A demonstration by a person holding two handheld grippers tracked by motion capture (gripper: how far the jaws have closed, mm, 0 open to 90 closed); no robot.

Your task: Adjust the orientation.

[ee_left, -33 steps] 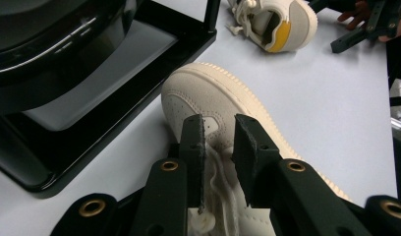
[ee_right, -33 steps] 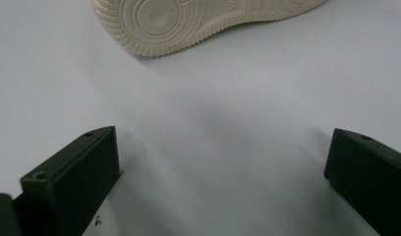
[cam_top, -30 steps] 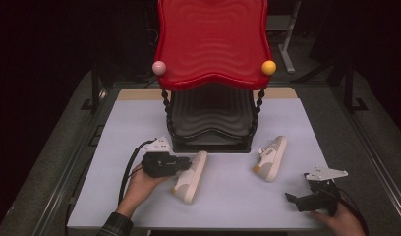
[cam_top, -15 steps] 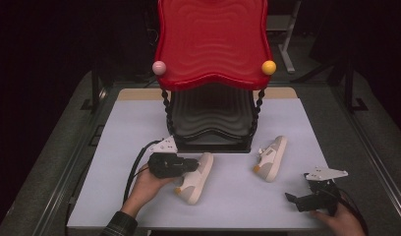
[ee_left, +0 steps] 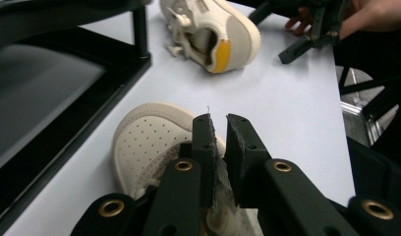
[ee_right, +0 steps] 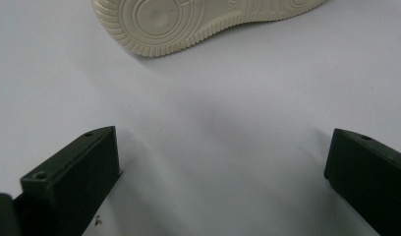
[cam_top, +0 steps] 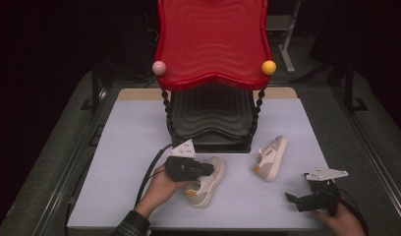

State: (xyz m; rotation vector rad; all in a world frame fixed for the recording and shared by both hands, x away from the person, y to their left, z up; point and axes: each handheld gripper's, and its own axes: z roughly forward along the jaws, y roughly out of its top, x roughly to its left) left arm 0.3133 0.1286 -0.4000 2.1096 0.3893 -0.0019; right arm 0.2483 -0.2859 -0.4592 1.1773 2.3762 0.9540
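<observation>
Nowhere legible branding, left tool (ee_left: 218,129) pinching near sneaker (cam_top: 207,182), right tool (ee_right: 223,162) spread wide over table (ee_right: 228,98).

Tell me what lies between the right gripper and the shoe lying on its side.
Nothing: bare tabletop separates the open right gripper from the shoe's sole, as seen in the right gripper view.

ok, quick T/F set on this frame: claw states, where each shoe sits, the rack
1. The left claw is closed on the near shoe. True; its jaws pinch the shoe's upper.
2. The right claw holds the far shoe. False; it is open, with bare table between its jaws.
3. The far shoe lies on its side. True; its sole shows in the right gripper view.
4. Both shoes sit on the rack. False; both are on the table.
5. The rack's top shelf is blue. False; red.
</observation>
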